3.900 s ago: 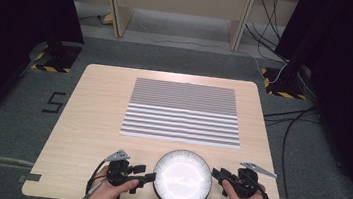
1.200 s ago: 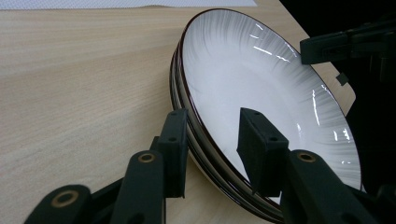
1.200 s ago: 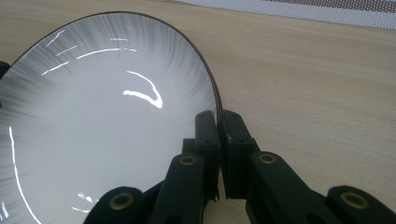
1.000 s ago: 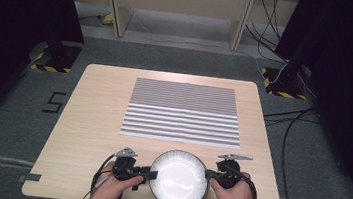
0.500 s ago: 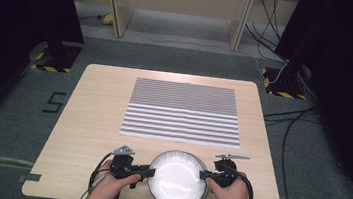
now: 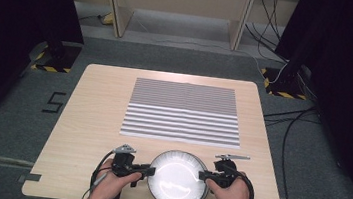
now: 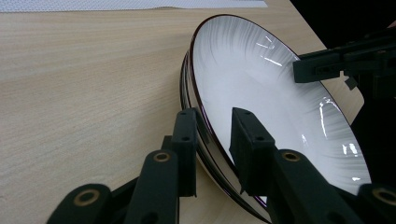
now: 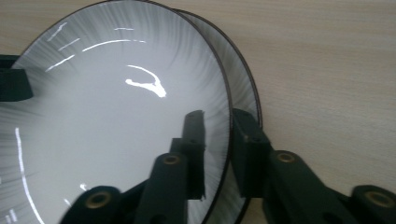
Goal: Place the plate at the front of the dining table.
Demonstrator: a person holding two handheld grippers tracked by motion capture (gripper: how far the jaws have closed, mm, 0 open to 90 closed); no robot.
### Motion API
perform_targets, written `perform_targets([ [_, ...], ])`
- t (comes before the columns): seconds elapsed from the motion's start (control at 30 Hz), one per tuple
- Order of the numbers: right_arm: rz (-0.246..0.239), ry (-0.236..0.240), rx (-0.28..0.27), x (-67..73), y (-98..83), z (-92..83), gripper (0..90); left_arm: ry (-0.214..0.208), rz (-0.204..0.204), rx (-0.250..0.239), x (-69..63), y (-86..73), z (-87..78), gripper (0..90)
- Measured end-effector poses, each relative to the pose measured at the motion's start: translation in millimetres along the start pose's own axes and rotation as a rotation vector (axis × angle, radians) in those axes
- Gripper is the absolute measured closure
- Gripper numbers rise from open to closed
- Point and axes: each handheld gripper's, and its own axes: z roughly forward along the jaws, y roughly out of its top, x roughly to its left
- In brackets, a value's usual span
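The white plate (image 6: 177,179) is located at lower centre of the high view, on the near edge of the wooden table (image 6: 98,105). It is glossy, w/ a thin dark rim and fine grey streaks toward the edge. In both gripper views a 2nd rim is seen under the top plate, i.e. 2 plates stacked; the upper one appears tilted off the lower.

The left gripper (image 6: 142,169) is positioned at the plate's left edge in the high view. In the left gripper view (image 7: 214,144) the rim passes between the 2 black jaws; the jaws have just been closing, w/ the rim between them. Whether the pads press on the rim cannot be told.

The right gripper (image 6: 203,175) is positioned at the plate's right edge. In the right gripper view (image 8: 218,149) 1 jaw lies over the plate's face, the other outside the rim; these jaws have also just been closing, rim between them. Firm contact cannot be confirmed.

Each gripper is held by 1 hand entering from the bottom of the high view.

A striped mat (image 6: 183,111) lies at frame centre, apart from the plate, on the far side.
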Motion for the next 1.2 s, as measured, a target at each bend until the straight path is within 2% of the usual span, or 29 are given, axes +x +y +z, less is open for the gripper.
perform_targets([
  [0.13,0.007,0.001,-0.007,-1.0,-0.4,0.1,82.4,0.012,0.001,0.005,-1.0,1.4,1.6,71.9],
  [0.23,0.05,0.019,-0.03,-4.4,-2.4,-0.7,84.2,0.023,-0.008,0.005,-1.3,2.7,4.6,72.9],
  [0.37,0.072,0.028,-0.061,-6.1,-4.3,-1.0,85.1,0.04,-0.008,-0.005,-2.4,3.6,7.1,74.6],
  [0.57,0.067,0.015,-0.102,-6.2,-2.5,-6.6,86.5,0.06,0.018,-0.016,-4.2,4.6,11.7,77.6],
  [0.63,0.06,0.001,-0.122,-7.2,-2.4,-8.6,86.7,0.078,0.032,-0.005,-5.2,5.8,15.0,78.2],
  [0.8,0.068,0.01,-0.149,-7.2,-2.6,-10.7,87.1,0.088,0.03,-0.026,-5.2,7.4,14.5,80.0],
  [1.2,0.07,0.015,-0.164,-5.1,-0.1,-11.0,87.2,0.117,0.061,-0.043,-4.8,15.7,13.9,82.0],
])
